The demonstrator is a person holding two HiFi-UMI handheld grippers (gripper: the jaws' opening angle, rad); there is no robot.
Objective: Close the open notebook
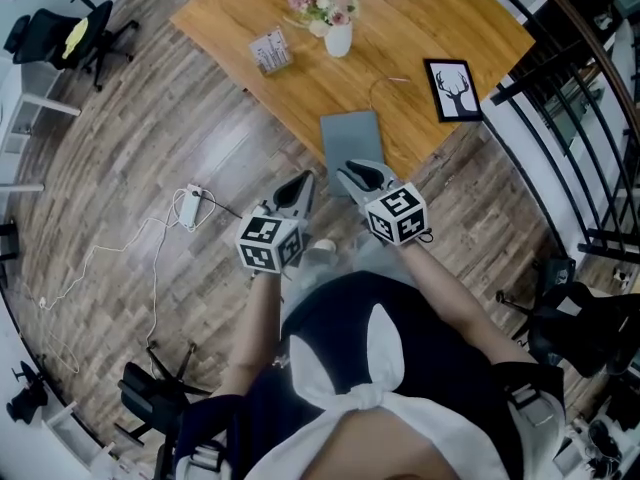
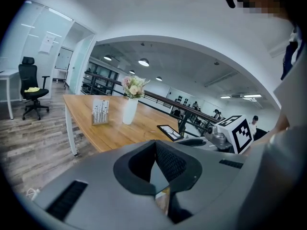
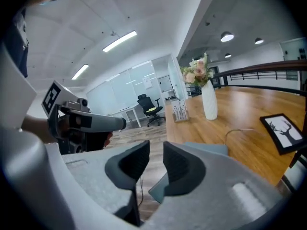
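Lying flat, notebook (image 1: 352,140) lengthwise toward vase (image 1: 339,40).

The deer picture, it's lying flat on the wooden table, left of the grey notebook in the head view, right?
Not quite: the deer picture lies flat on the wooden table, but right of the grey notebook, not left, as the head view shows.

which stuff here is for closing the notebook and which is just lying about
For the job: grey notebook, left gripper, right gripper.
Just lying about: flower vase, deer picture, card stand, power strip, office chair.
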